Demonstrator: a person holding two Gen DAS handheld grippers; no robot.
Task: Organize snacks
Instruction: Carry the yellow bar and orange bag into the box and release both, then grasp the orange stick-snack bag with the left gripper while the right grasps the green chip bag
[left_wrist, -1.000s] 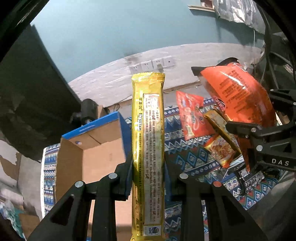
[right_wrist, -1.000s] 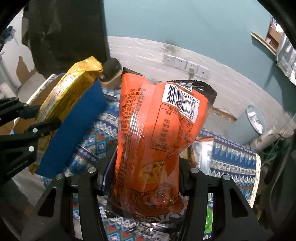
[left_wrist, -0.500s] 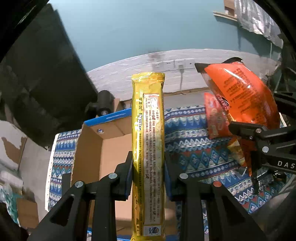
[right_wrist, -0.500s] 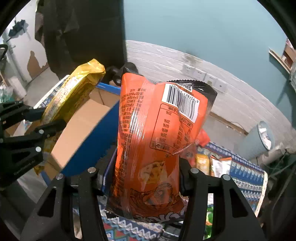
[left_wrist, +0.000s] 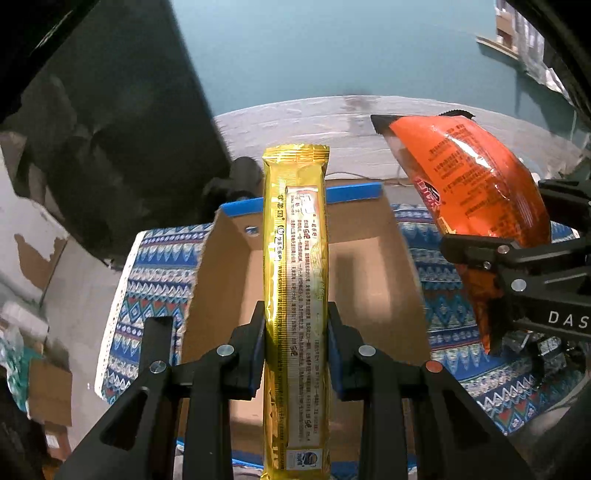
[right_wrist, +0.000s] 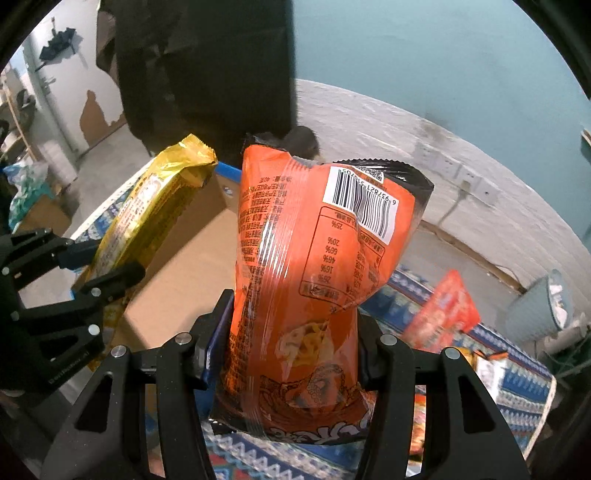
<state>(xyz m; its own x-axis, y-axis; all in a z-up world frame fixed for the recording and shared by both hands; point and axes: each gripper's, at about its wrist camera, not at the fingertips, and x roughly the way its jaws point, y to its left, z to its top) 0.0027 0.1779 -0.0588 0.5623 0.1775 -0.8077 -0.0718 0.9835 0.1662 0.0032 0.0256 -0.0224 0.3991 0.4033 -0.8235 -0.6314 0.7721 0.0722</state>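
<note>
An open brown cardboard box with blue outer walls (left_wrist: 354, 266) is seen beyond the jaws of the left gripper (left_wrist: 295, 332), resting on a blue patterned cloth (left_wrist: 155, 266); the part of its inside that shows is bare cardboard. A long gold foil snack packet (left_wrist: 295, 295) is clamped upright between the narrow left jaws, hiding the middle of the box. To the right of those jaws, a puffy orange plastic snack bag (right_wrist: 306, 280) is gripped between the half-spread jaws of the right gripper (right_wrist: 295, 343), its barcode end uppermost. Right of the right jaws, a red snack packet (right_wrist: 443, 314) and other packets are seen lying on the cloth, and a pale bin (right_wrist: 539, 314) stands beyond the cloth's edge.
</note>
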